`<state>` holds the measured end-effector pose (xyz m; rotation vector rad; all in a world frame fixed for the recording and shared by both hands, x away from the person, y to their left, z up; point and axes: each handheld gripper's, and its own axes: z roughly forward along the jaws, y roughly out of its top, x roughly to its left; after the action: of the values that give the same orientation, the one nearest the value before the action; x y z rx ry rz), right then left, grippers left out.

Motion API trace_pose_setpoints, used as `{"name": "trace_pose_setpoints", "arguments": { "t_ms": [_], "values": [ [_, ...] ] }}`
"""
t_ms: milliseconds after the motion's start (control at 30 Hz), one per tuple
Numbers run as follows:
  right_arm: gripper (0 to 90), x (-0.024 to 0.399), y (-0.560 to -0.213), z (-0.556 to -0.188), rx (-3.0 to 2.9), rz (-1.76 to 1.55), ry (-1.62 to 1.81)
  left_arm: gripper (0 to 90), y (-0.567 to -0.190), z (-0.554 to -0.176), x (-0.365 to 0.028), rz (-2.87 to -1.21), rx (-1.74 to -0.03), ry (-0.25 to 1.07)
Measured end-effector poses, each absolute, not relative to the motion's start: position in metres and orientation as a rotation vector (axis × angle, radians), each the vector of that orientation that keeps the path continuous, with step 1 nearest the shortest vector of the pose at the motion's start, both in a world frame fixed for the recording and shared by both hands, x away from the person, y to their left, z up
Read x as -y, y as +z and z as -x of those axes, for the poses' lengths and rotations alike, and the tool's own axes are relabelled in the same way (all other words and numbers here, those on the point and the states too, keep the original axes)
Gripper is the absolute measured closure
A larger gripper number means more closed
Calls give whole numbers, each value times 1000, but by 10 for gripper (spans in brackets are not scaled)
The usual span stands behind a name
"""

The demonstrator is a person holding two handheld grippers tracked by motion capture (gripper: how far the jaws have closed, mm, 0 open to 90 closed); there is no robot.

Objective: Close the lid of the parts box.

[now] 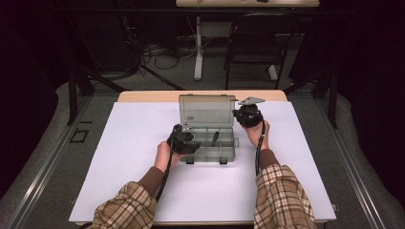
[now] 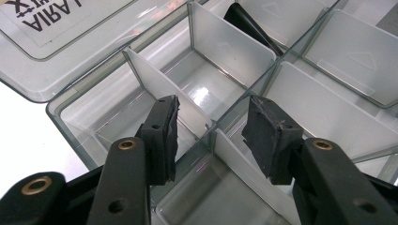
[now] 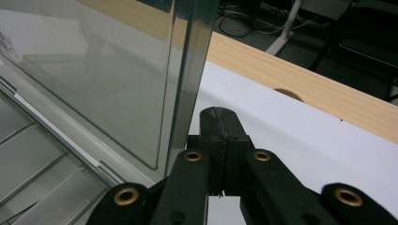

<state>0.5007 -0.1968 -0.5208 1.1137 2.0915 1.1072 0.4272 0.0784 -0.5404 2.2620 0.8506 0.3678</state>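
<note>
High view: a clear box [image 1: 208,143] sits mid-table on the white sheet [image 1: 133,157], its lid [image 1: 207,111] standing upright at the back; a thin dark item [image 1: 215,137] lies in a middle compartment; the left gripper [image 1: 184,141] hangs over the box's left end, forearm coming in low from the bottom and wrist bent down; the right gripper [image 1: 248,115] sits just beside the lid's right edge, held higher, with the hand [image 1: 258,133] beneath it.

Left gripper view: the left gripper [image 2: 213,124] points steeply down into the tray; its jaws stand partly apart with nothing between the pads, straddling the spot where the dividers [image 2: 159,86] meet; the dark item [image 2: 248,26] lies farther on, in a back compartment beyond the jaws. The step looks like a reach for that item; to do it well, I judge the hand should clear the divider tops, shift on over that compartment, line the pads along the item's thin sides, then drop straight so neither pad catches a wall.

Right gripper view: the right gripper [image 3: 220,126] is fully closed, empty, pads pressed together; it lies just beside the lid's edge [image 3: 185,79], roughly level; whether it touches the lid I cannot tell. It seems placed to steady the lid; it should stay put so the lid does not fall on the working hand.
</note>
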Motion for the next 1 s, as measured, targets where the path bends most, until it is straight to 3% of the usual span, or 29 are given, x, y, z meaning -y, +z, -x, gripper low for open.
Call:
{"name": "trace_pose_setpoints", "arguments": {
  "t_ms": [533,667,733,933,1000],
  "values": [
    [900,200,-516,-491,-2091,-1038,1135,521,-540,-427,-81,-2241,-862,356],
    [900,200,-515,-489,-2097,-1032,1143,333,-531,-423,-83,-2206,-863,405],
    [900,200,-514,-488,-2100,-1030,1145,187,-524,-420,-84,-2182,-857,446],
    [900,201,-514,-487,-2096,-1030,1156,13,-505,-418,-91,-2139,-849,537],
    [900,201,-514,-486,-2097,-1027,1159,0,-498,-420,-95,-2124,-851,549]
  ]
}}
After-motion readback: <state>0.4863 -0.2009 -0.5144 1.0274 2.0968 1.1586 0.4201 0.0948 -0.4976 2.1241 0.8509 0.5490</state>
